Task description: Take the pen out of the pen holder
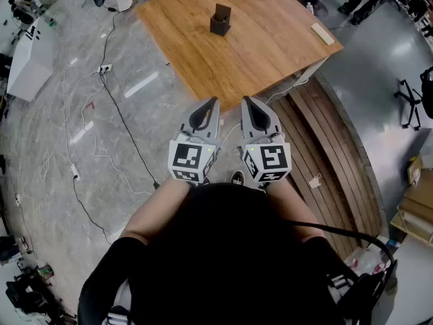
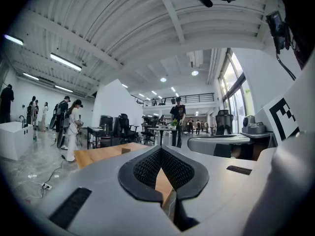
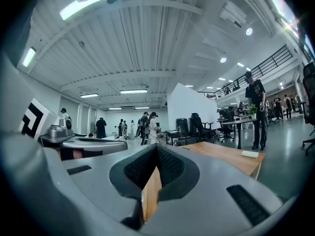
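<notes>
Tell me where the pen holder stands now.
In the head view, the pen holder stands on the wooden table at top centre, left of the pale block by the table's right edge.

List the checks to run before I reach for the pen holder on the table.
1. Pen holder upright on the table: ok.
2. Pen showing in it: cannot tell, too small.
3. Left gripper empty: ok.
4. Right gripper empty: ok.
5. Jaws open for a grasp: not ok, both grippers are shut.
6. Grippers over the table: not ok, both are short of its near edge.
</notes>
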